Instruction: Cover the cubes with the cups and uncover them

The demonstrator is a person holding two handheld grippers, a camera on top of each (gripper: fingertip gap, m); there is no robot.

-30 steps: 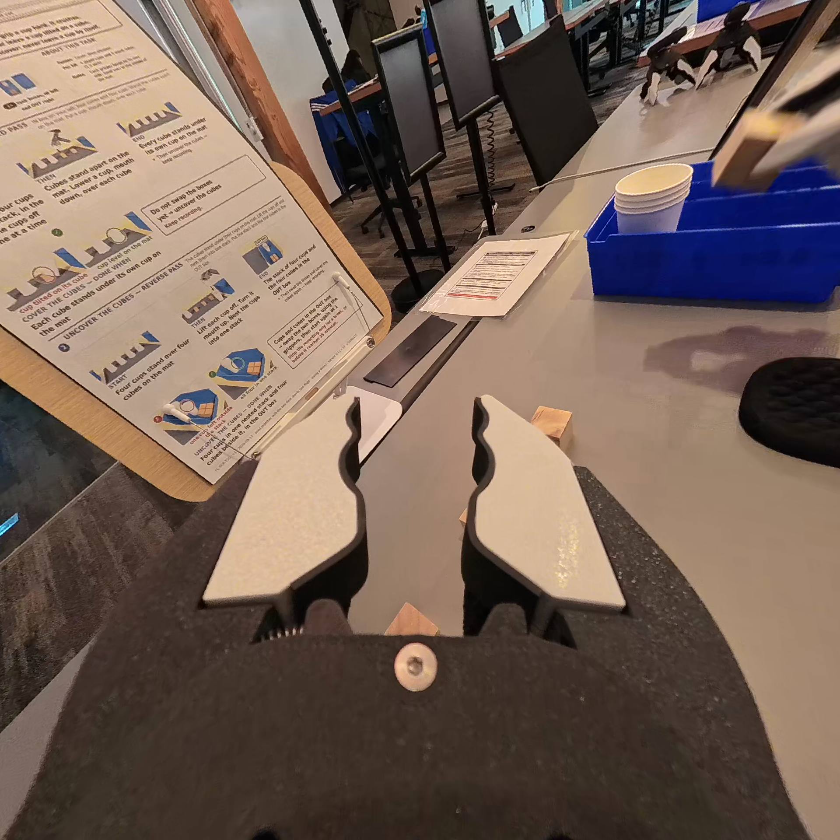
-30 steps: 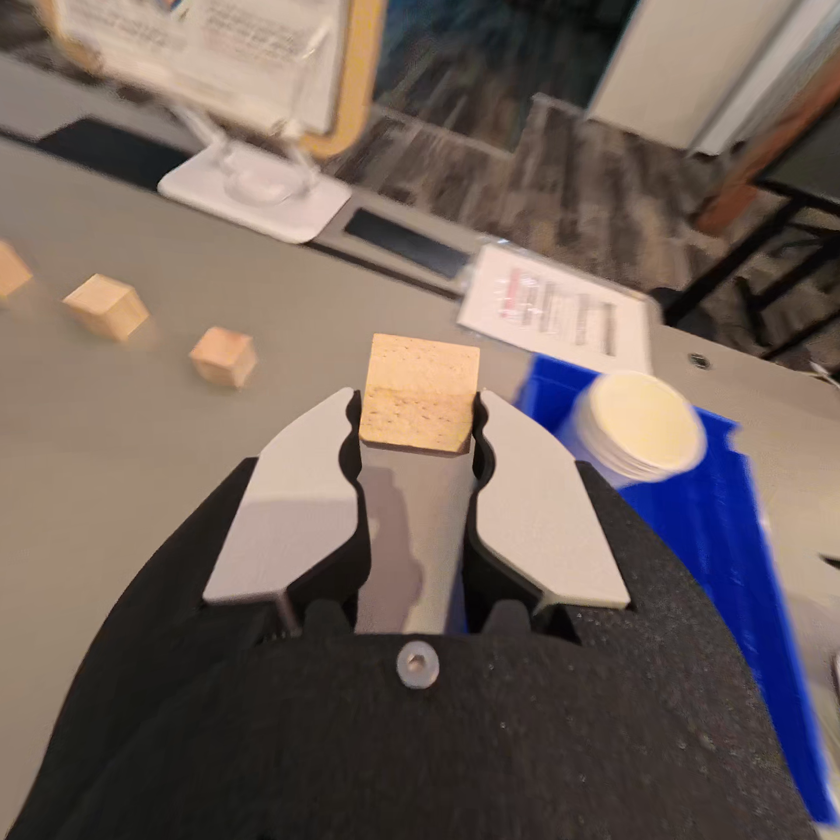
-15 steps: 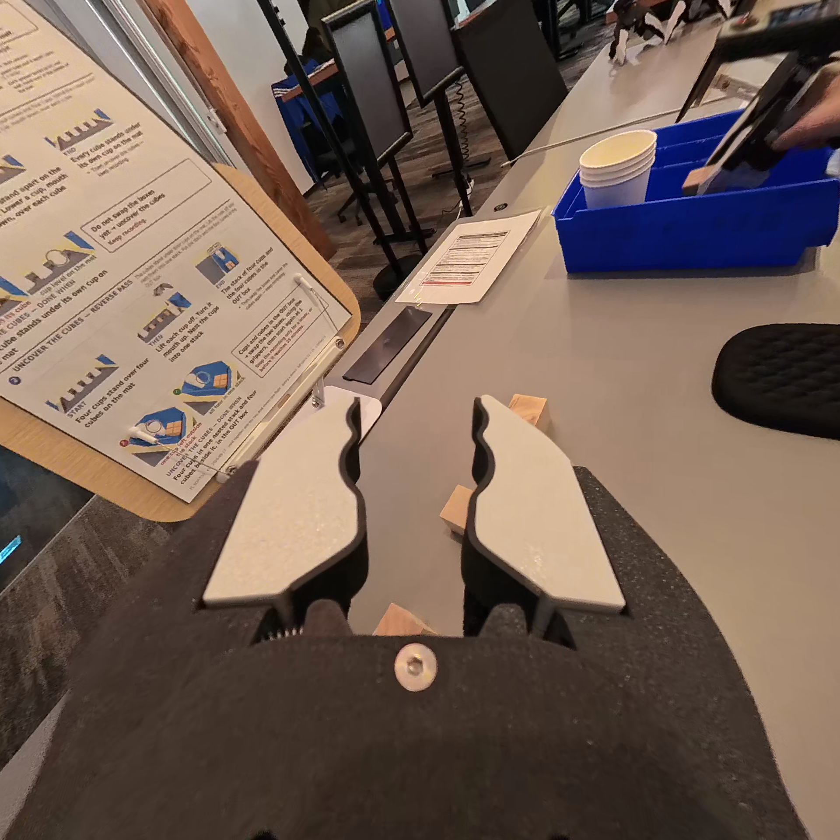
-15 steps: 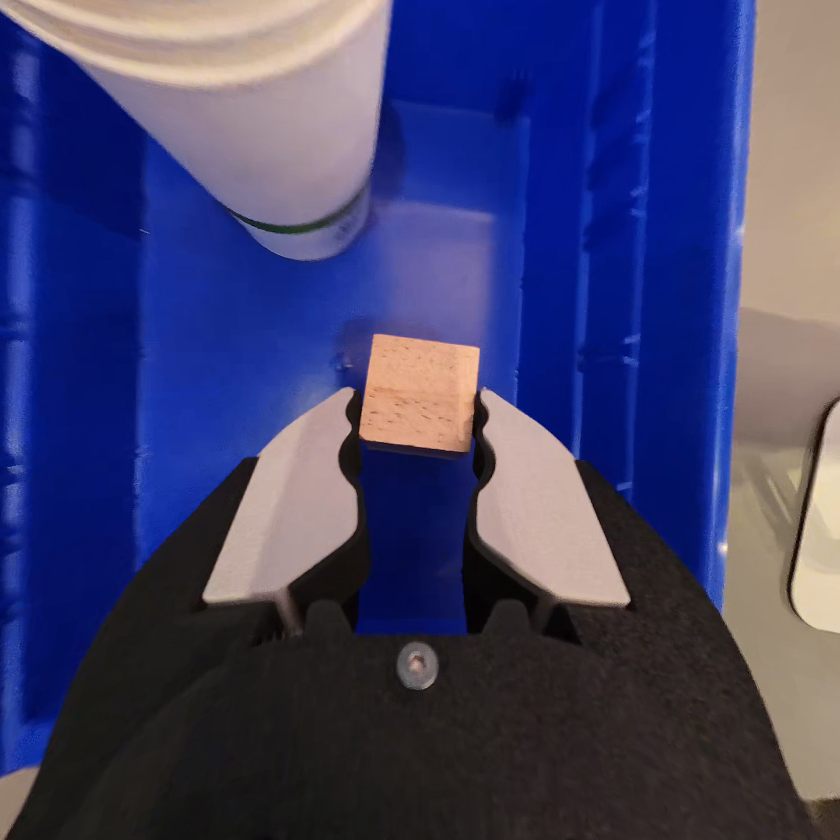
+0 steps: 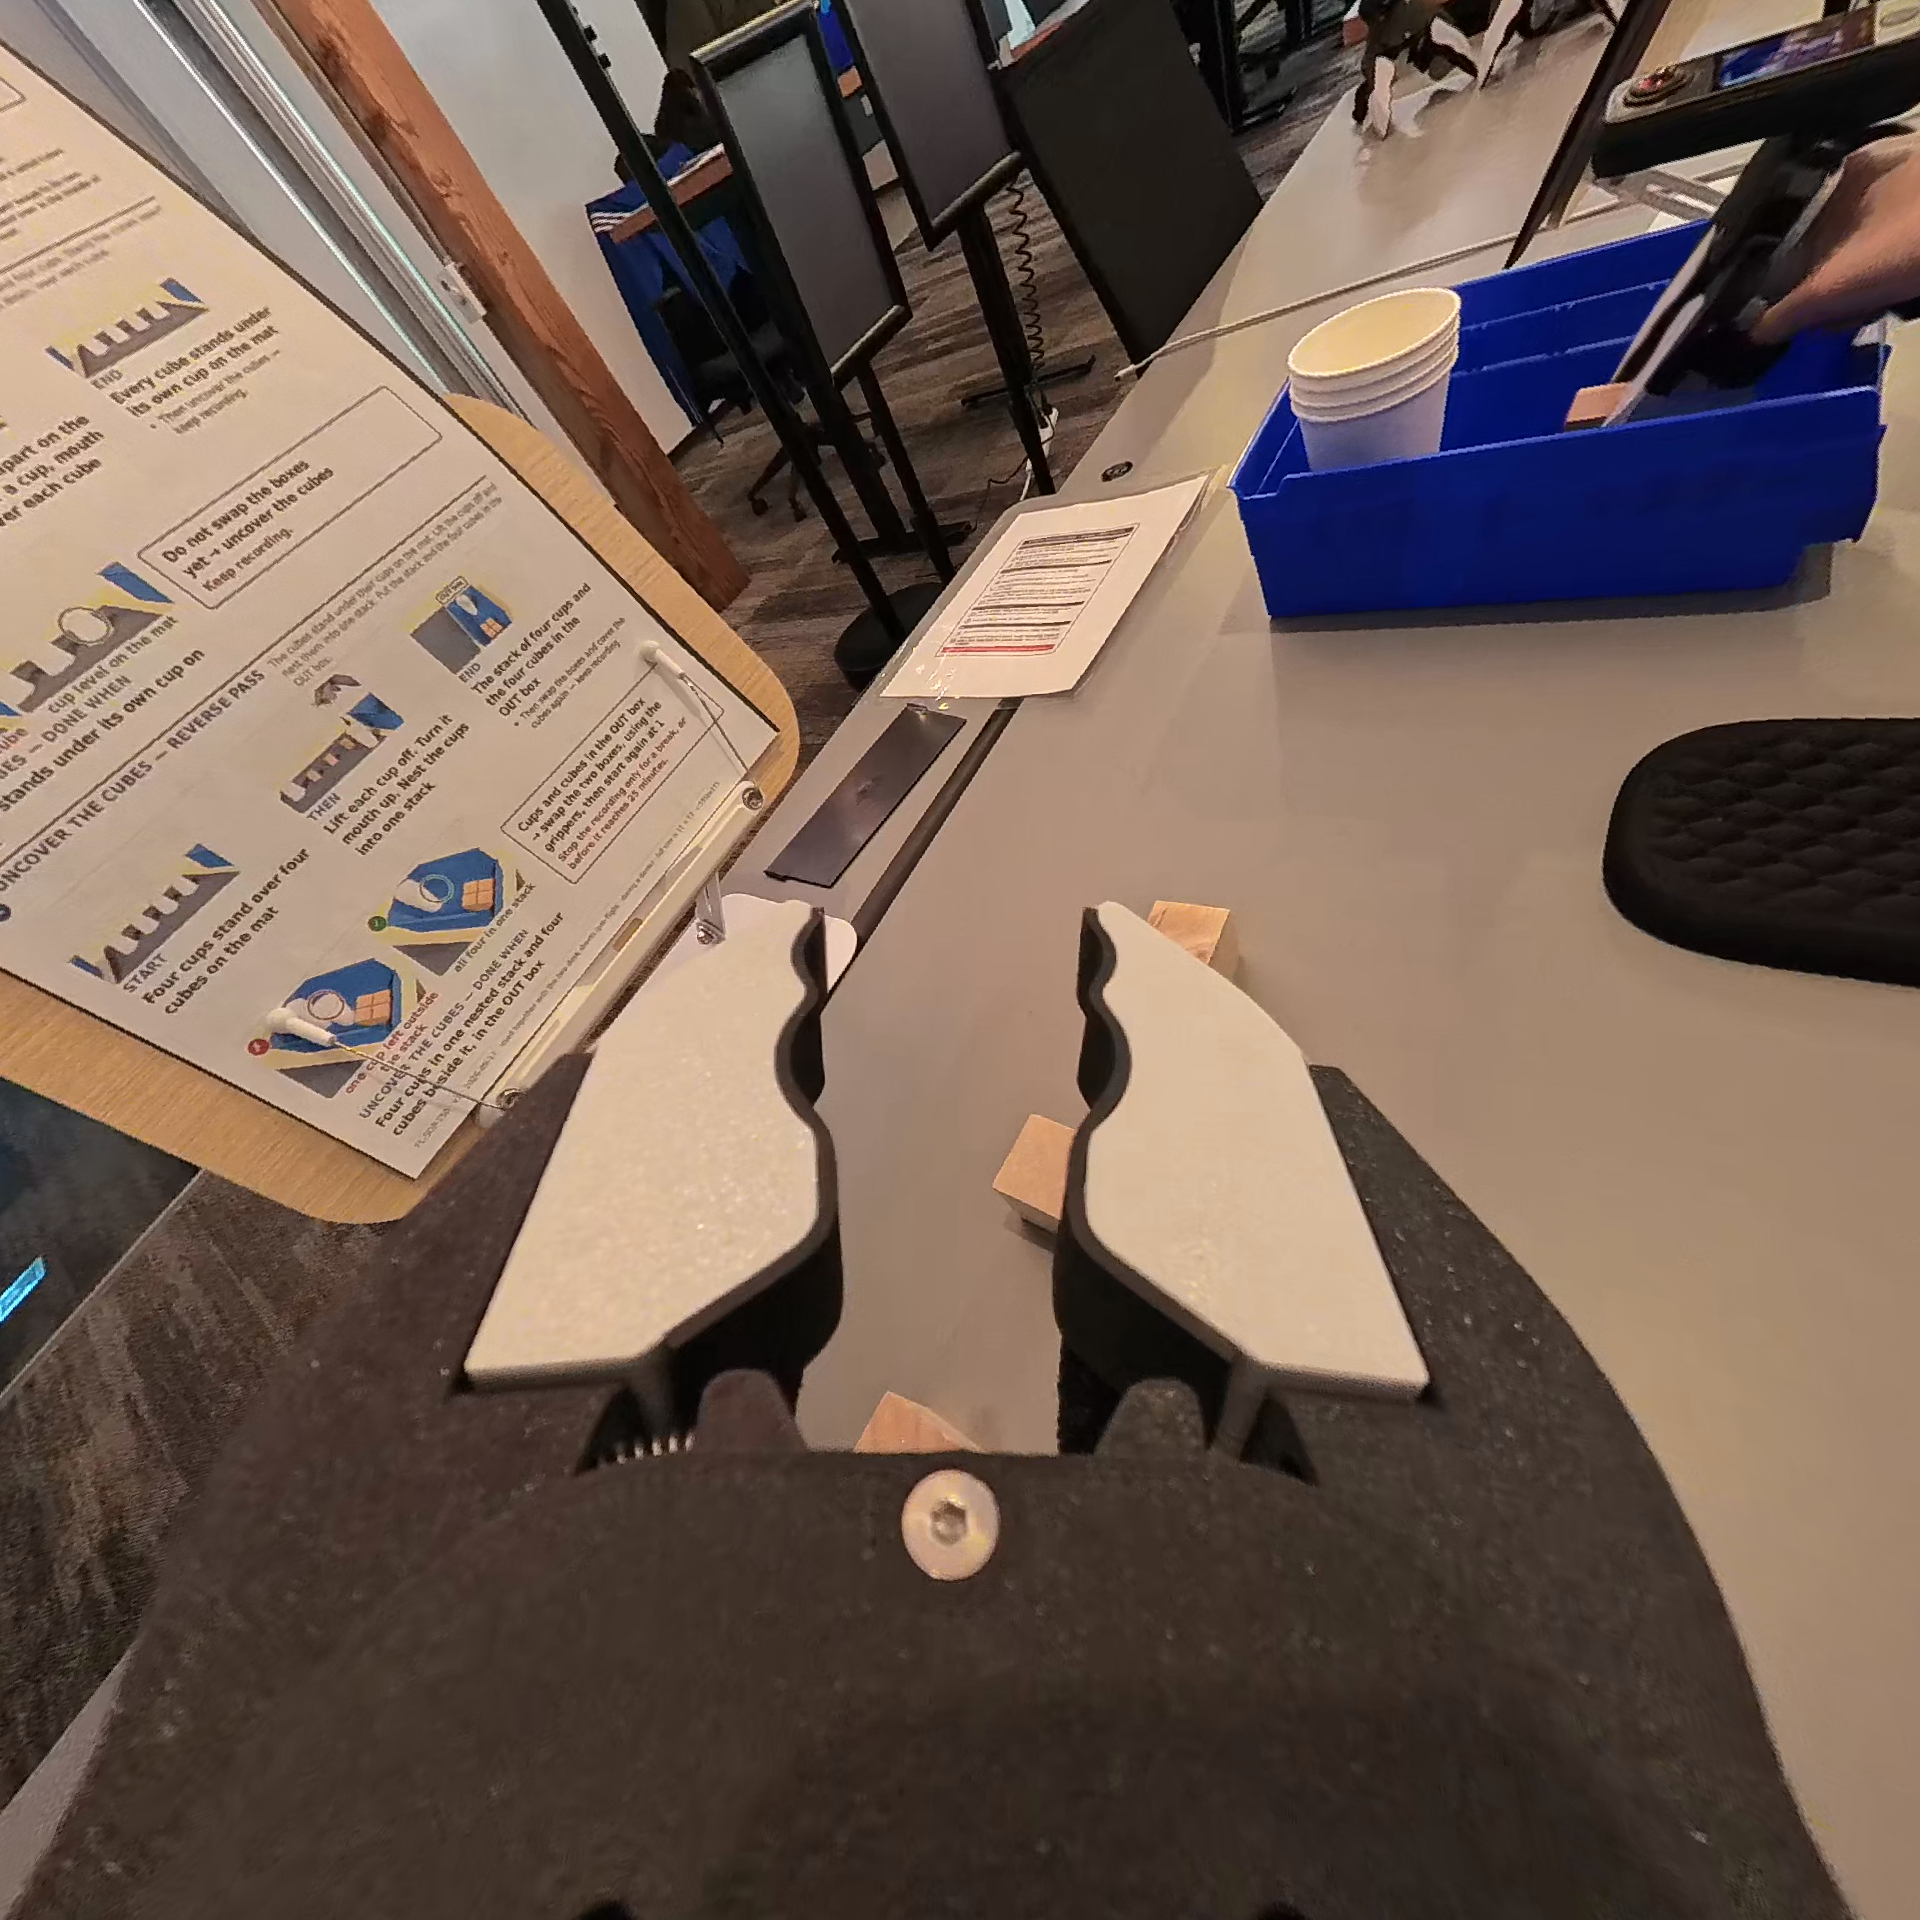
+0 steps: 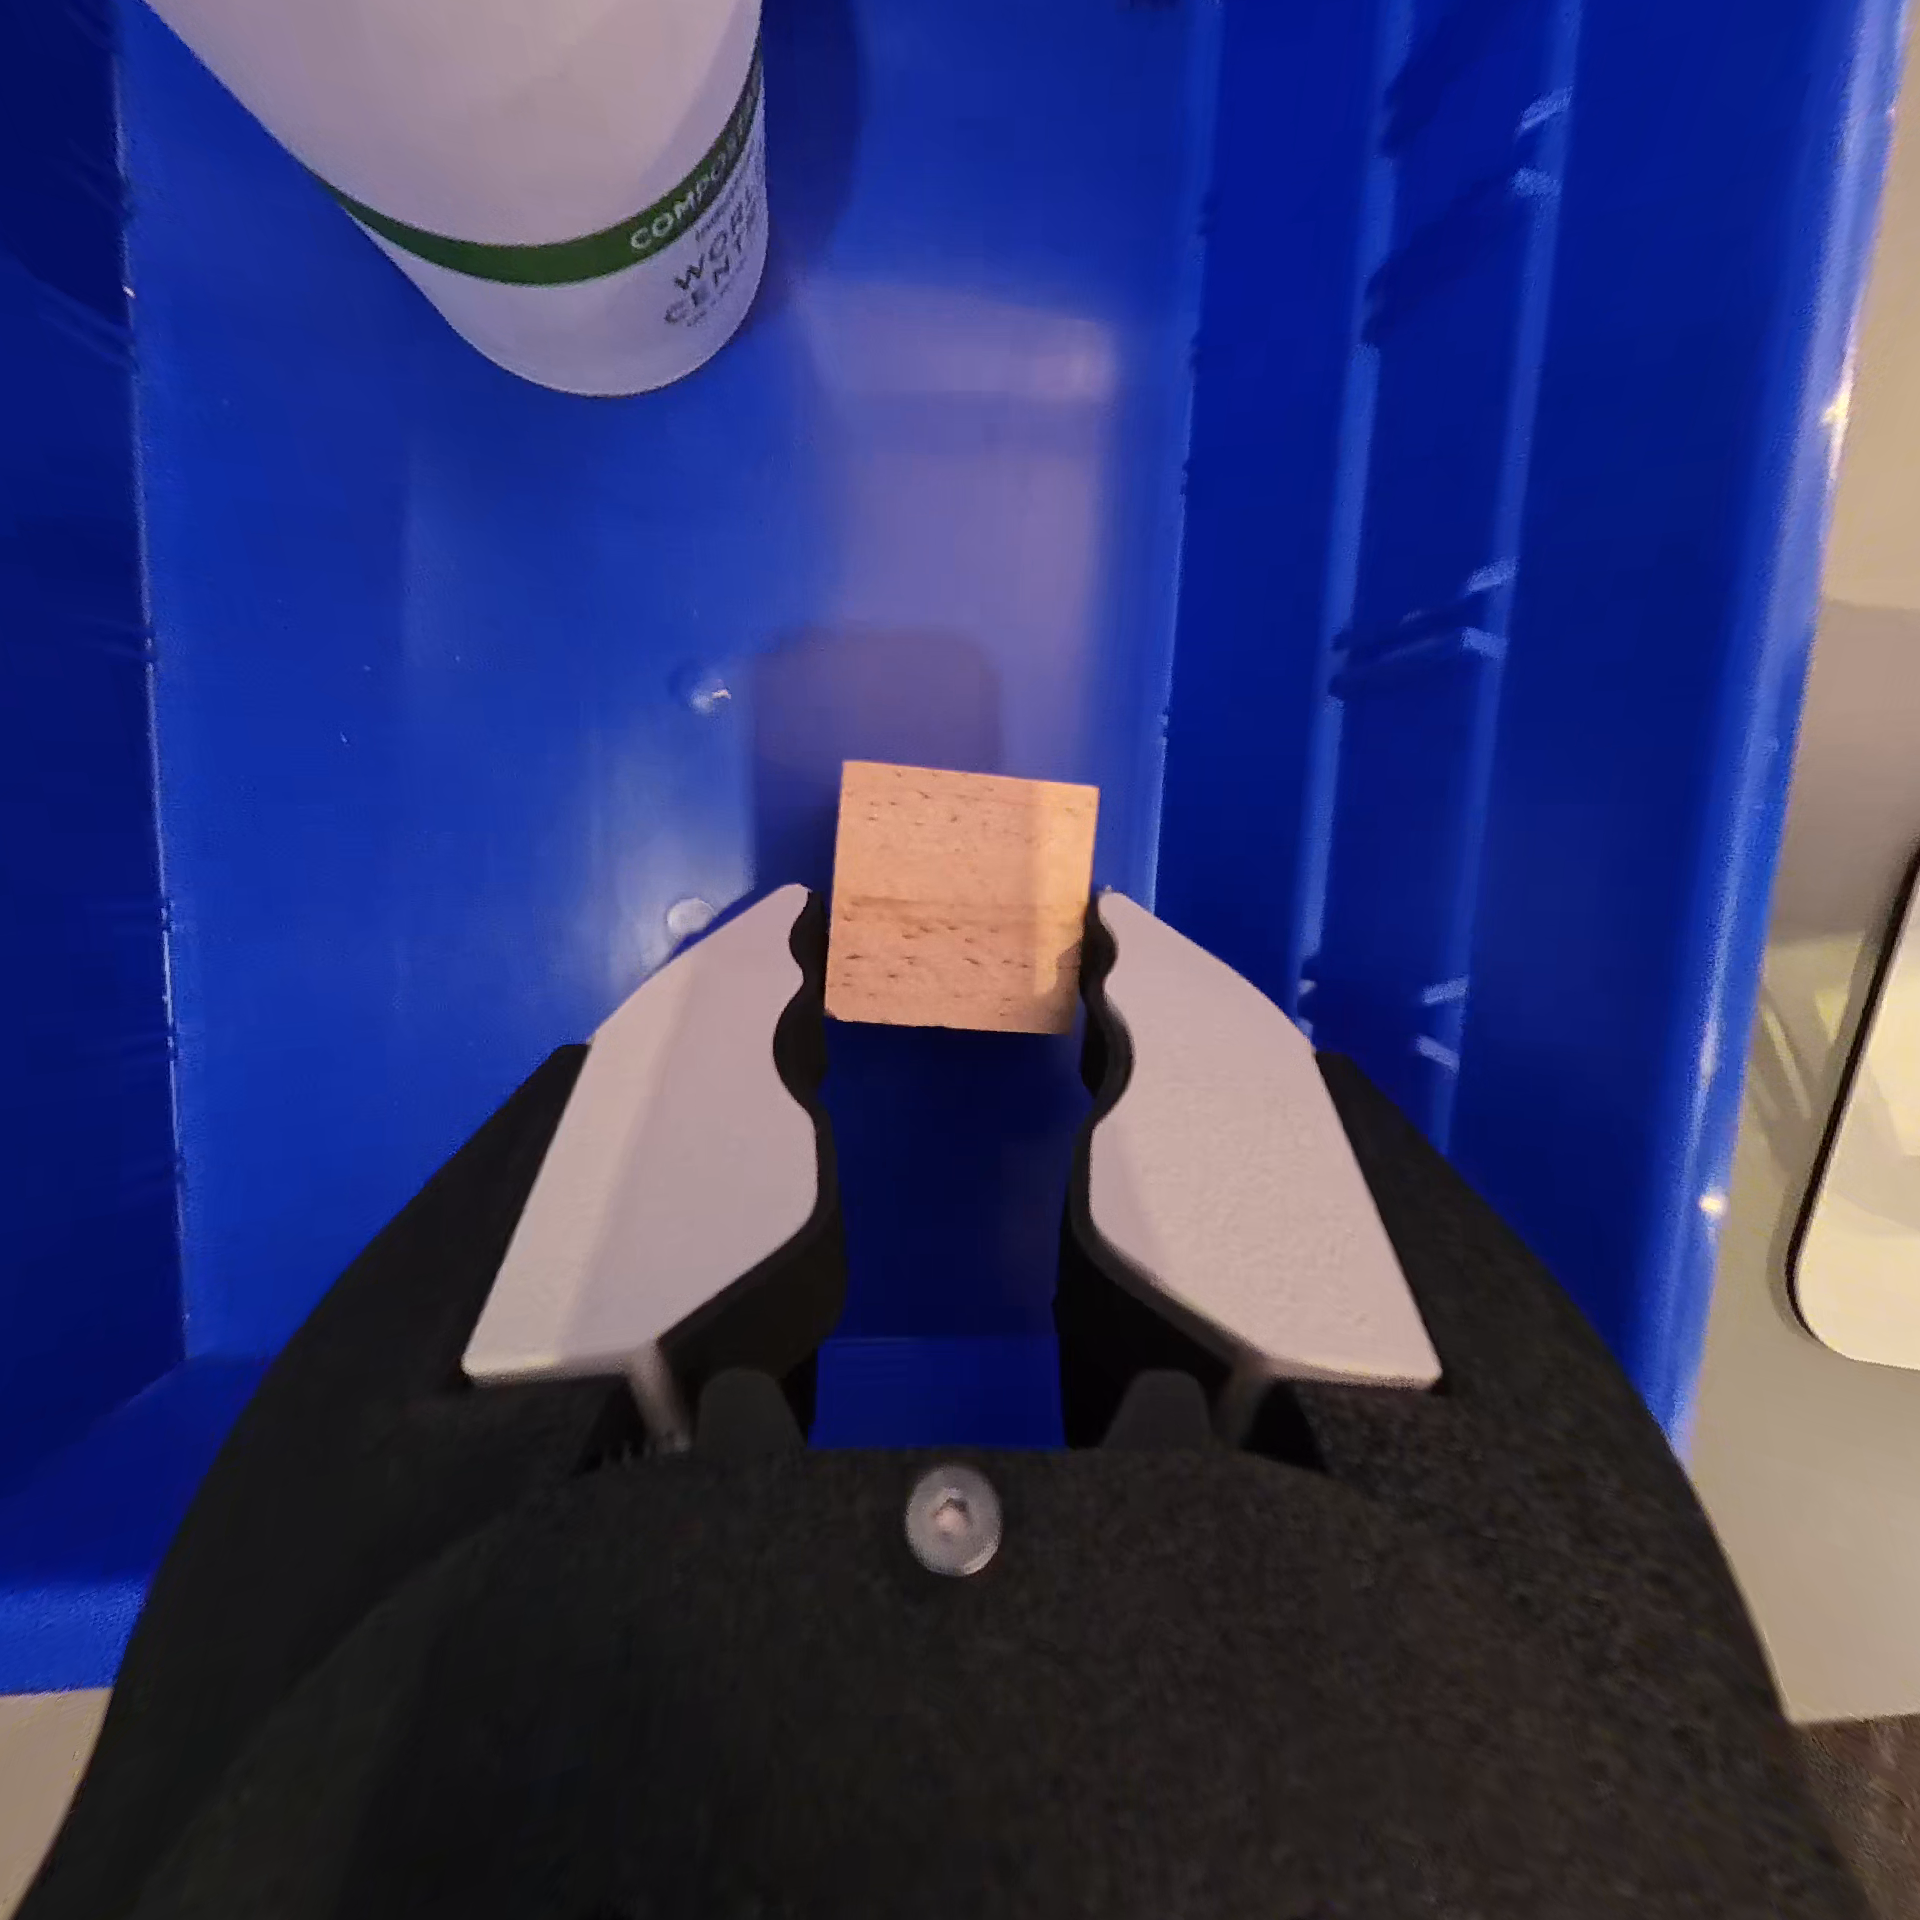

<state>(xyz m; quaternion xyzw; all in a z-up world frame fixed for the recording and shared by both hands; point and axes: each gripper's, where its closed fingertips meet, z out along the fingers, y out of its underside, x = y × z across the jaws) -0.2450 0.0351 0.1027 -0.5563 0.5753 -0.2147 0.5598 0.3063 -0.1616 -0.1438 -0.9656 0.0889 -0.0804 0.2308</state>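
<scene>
My right gripper [image 6: 954, 914] is shut on a wooden cube [image 6: 961, 894] and holds it low inside the blue bin [image 6: 1299, 520], close to the bin floor. A stack of white paper cups [image 6: 582, 187] stands upright in the same bin, ahead and to the left. From the left wrist view, the bin [image 5: 1558, 520], the cup stack [image 5: 1371, 379] and the right gripper [image 5: 1621, 410] with its cube [image 5: 1590, 407] are at the far right. My left gripper [image 5: 951, 935] is open and empty over the grey table, above three loose cubes [image 5: 1195, 930], [image 5: 1034, 1184], [image 5: 914, 1425].
A tilted instruction board [image 5: 312, 675] stands at the table's left edge. A laminated sheet [image 5: 1049, 603] lies in front of the bin. A black mat [image 5: 1777, 842] lies on the right. Monitors on stands and chairs are beyond the table. A white object [image 6: 1860, 1195] lies right of the bin.
My right gripper carried the cube from above the table into the blue bin and lowered it near the floor. My left gripper stayed open and shifted only slightly.
</scene>
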